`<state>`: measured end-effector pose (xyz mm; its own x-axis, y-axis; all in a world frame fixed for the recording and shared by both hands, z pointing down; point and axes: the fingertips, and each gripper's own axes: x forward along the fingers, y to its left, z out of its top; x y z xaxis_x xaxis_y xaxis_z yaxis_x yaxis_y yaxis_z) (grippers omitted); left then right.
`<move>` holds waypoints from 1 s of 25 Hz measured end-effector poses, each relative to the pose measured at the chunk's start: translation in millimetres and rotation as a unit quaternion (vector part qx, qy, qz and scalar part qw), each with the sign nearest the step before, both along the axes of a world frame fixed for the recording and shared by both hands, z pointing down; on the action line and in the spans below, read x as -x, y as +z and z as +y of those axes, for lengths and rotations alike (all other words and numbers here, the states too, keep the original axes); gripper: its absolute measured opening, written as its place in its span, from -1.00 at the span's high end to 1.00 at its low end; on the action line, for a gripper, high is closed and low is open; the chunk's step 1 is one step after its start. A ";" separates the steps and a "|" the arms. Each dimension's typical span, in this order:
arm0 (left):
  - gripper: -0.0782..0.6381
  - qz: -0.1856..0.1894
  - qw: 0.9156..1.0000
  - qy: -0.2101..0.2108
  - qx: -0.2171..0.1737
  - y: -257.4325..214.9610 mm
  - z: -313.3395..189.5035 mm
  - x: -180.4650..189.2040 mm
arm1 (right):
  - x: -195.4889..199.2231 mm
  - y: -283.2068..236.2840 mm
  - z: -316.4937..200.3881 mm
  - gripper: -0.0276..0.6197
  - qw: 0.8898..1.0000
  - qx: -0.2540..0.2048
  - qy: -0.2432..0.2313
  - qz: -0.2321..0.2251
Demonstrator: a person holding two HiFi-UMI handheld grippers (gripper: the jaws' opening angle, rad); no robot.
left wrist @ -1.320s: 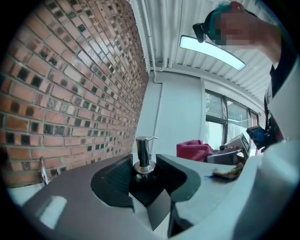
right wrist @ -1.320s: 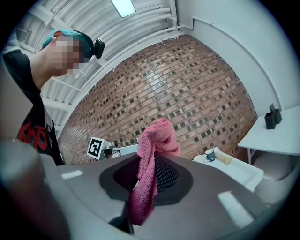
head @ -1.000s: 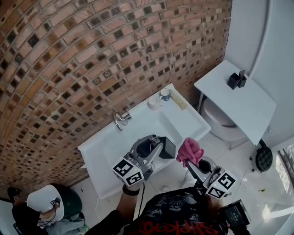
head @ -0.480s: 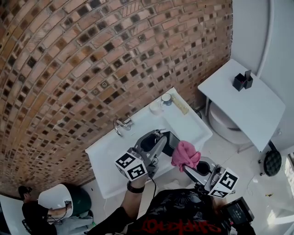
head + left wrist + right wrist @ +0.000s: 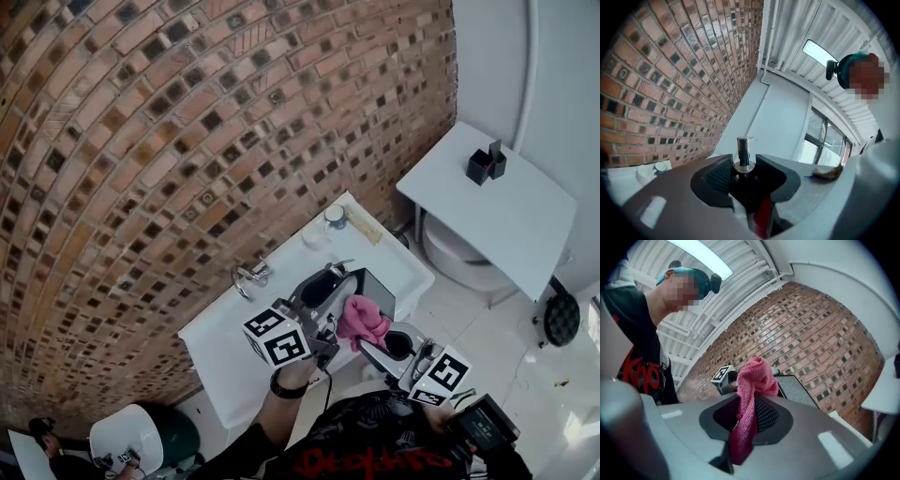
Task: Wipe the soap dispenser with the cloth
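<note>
The soap dispenser (image 5: 377,292) is a black, box-shaped bottle with a shiny metal pump on top. It is upright in the lower middle of the head view, over the front part of the white sink (image 5: 223,330), and it is clamped between the jaws of the left tool (image 5: 743,174). In the left gripper view the pump rises between the two black pads, which press on the bottle just under its metal collar. The cloth (image 5: 361,319) is pink and fluffy, bunched into a lump. The right tool (image 5: 749,401) has its jaws closed on it, and one end hangs down out of the jaws. The lump is just beside the black body of the dispenser; if it touches, I cannot tell. Small round cups (image 5: 334,217) sit on the back corner of the sink, and what is in them does not show. A small black holder (image 5: 486,164) stands on the white desk (image 5: 511,230) at the upper right. The left tool lies about level, and the right one is tilted a little upward.
</note>
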<state>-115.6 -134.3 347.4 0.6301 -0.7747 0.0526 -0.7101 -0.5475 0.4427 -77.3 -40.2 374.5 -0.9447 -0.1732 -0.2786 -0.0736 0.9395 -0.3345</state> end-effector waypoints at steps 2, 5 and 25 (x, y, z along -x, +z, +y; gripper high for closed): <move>0.35 -0.002 1.000 -0.006 -0.016 -4.6 -9.0 2.2 | 0.5 1.8 -13.8 0.73 1.000 0.002 0.027 0.001; 0.35 0.001 0.999 -0.008 -0.033 -3.5 -17.1 -1.3 | -4.3 10.6 -25.7 0.73 0.998 0.017 0.056 0.008; 0.35 0.051 0.997 0.038 -0.053 -16.5 -40.5 3.5 | -16.8 43.2 -63.8 0.73 0.988 0.043 0.146 0.029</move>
